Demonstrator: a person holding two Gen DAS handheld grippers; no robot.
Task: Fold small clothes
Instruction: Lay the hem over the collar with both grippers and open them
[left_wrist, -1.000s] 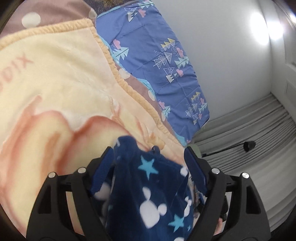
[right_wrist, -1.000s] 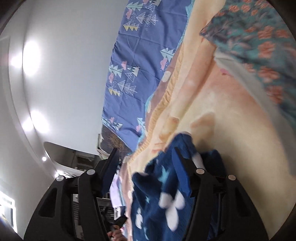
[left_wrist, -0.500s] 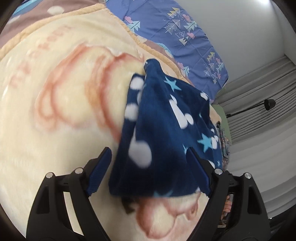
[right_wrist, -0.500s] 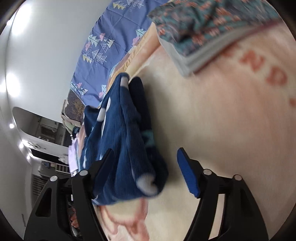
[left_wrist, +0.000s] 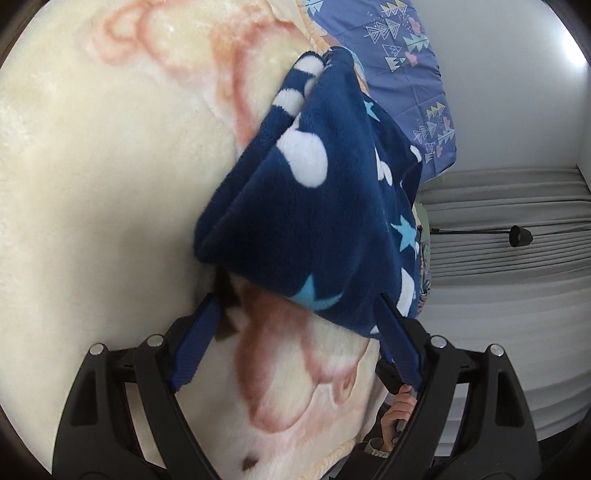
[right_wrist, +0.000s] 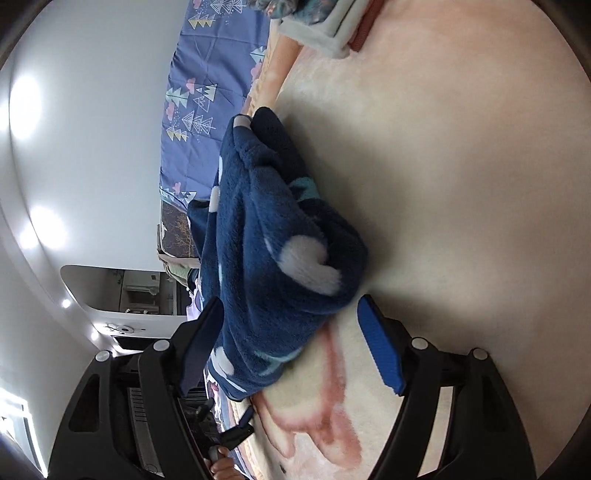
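A navy fleece garment (left_wrist: 332, 192) with white blobs and light-blue stars lies in a folded heap on the cream blanket (left_wrist: 110, 184) with its pink print. In the left wrist view, my left gripper (left_wrist: 297, 306) is open just short of the garment's near edge, with the fabric's hem reaching in between the blue pads (left_wrist: 195, 343). From the right wrist camera, the same garment (right_wrist: 273, 240) bulges between the spread jaws of my right gripper (right_wrist: 290, 306). It is open too, and its right pad (right_wrist: 380, 350) stands clear of the fleece.
A folded teal floral piece (right_wrist: 314, 22) with a white edge lies further up the blanket. A blue quilt (left_wrist: 406, 74) printed with trees hangs beyond the blanket's edge. Grey curtains (left_wrist: 498, 295), a black lamp (left_wrist: 519, 236) and a person's hand (left_wrist: 400, 410) show to the right.
The garment was up between both pairs of jaws; it has come down onto the blanket. Both grippers have spread wider, let go and dropped lower, nearer the blanket.
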